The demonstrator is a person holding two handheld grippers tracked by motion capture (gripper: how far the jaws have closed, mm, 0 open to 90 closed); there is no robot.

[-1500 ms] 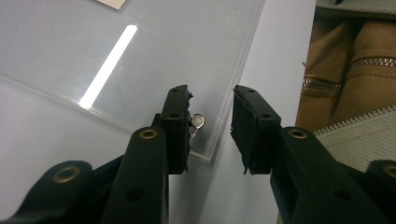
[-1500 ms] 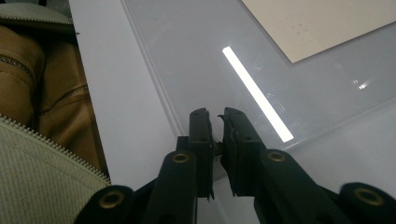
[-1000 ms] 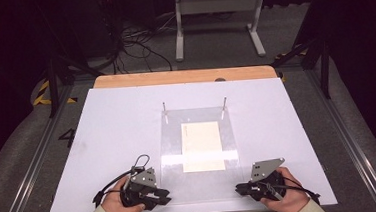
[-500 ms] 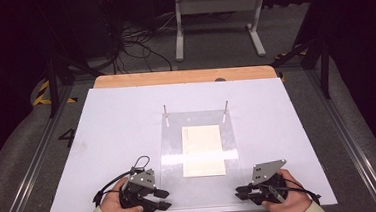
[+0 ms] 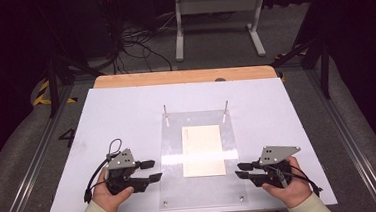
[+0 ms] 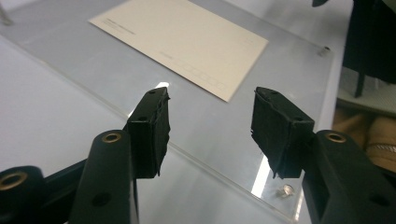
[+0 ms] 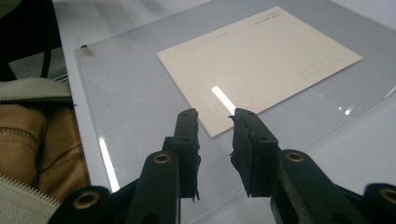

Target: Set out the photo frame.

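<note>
A cream card (image 5: pixel 202 150) lies flat on a clear plate (image 5: pixel 174 187) in the middle of the white bench (image 5: pixel 116 116). The left gripper (image 5: pixel 153 171) and right gripper (image 5: pixel 239 170) sit beside the plate, their jaws just opening, holding nothing.

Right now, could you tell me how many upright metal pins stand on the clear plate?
2. The left pin stands at the far left corner of the clear plate, the right pin at its far right corner. Nothing appears to hide any others.

Cream card (image 5: pixel 202 150) lies flat on clear acrylic plate (image 5: pixel 176 187), between the grippers
</note>
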